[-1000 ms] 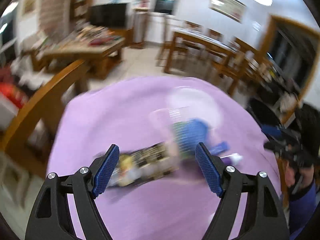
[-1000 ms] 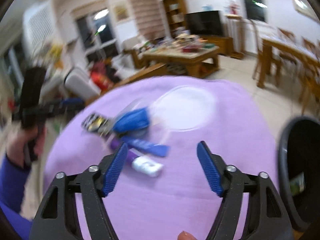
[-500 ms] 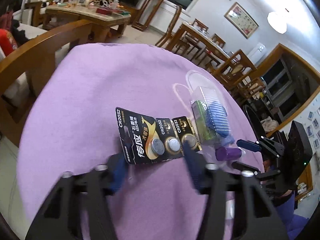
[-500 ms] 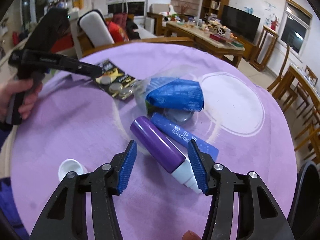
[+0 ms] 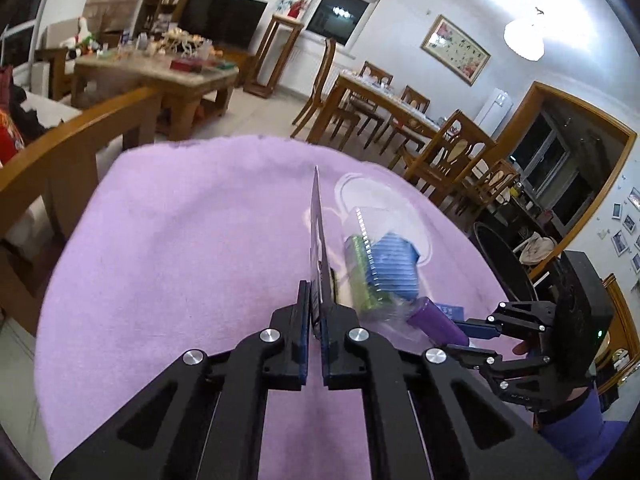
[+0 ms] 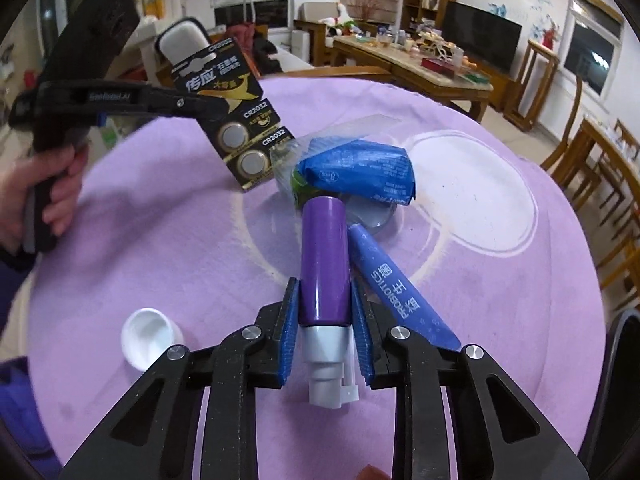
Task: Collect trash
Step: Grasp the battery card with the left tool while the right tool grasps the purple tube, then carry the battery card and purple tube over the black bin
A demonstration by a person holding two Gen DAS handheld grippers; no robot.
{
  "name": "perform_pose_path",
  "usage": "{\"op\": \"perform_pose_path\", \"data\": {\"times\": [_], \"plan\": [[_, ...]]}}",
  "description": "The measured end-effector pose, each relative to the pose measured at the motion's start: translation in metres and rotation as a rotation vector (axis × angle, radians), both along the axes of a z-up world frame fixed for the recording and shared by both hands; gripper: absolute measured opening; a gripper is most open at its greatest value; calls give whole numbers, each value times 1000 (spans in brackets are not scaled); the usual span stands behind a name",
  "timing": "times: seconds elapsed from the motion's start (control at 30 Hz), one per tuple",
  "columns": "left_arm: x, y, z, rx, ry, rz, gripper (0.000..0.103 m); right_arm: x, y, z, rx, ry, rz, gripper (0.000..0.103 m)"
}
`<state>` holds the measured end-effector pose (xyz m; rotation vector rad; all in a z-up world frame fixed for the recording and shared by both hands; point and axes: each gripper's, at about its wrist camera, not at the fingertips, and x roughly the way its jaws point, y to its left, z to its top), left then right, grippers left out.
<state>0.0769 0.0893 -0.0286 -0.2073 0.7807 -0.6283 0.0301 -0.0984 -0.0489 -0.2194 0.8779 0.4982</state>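
Note:
My left gripper (image 5: 315, 312) is shut on the black battery card (image 5: 318, 236), seen edge-on and lifted; the right wrist view shows the card (image 6: 236, 128) tilted above the purple cloth. My right gripper (image 6: 325, 320) is shut on the purple bottle (image 6: 323, 256), which lies on the table; it also shows in the left wrist view (image 5: 434, 324). A blue probiotics sachet (image 6: 396, 288) lies beside the bottle. A clear bag with a blue pack (image 6: 356, 170) and green item sits just beyond; it also shows in the left wrist view (image 5: 380, 268).
A white cap (image 6: 149, 336) lies on the purple-covered round table (image 6: 140, 232) at the near left. A black bin (image 5: 500, 260) stands off the table's right side. Wooden chairs (image 5: 444, 152) and tables surround it.
My left gripper closed on the battery card and lifted it upright. My right gripper moved in and closed on the purple bottle.

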Motion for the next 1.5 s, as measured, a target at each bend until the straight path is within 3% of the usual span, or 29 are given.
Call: {"op": "perform_pose_path", "data": {"times": [0.33, 0.7, 0.97, 1.23, 1.5], "plan": [[-31, -24, 46, 0, -114, -33, 5, -13, -54, 54, 278, -53, -65, 25], [-40, -135, 70, 11, -174, -216, 5, -33, -149, 82, 369, -152, -243, 26], [-50, -235, 75, 29, -213, -385, 5, -69, -245, 77, 418, -195, -407, 26], [-49, -318, 58, 62, -206, -489, 5, -111, -352, 63, 466, -233, -620, 26], [-47, -375, 39, 108, -175, -552, 5, -133, -434, 21, 524, -202, -794, 26]]}}
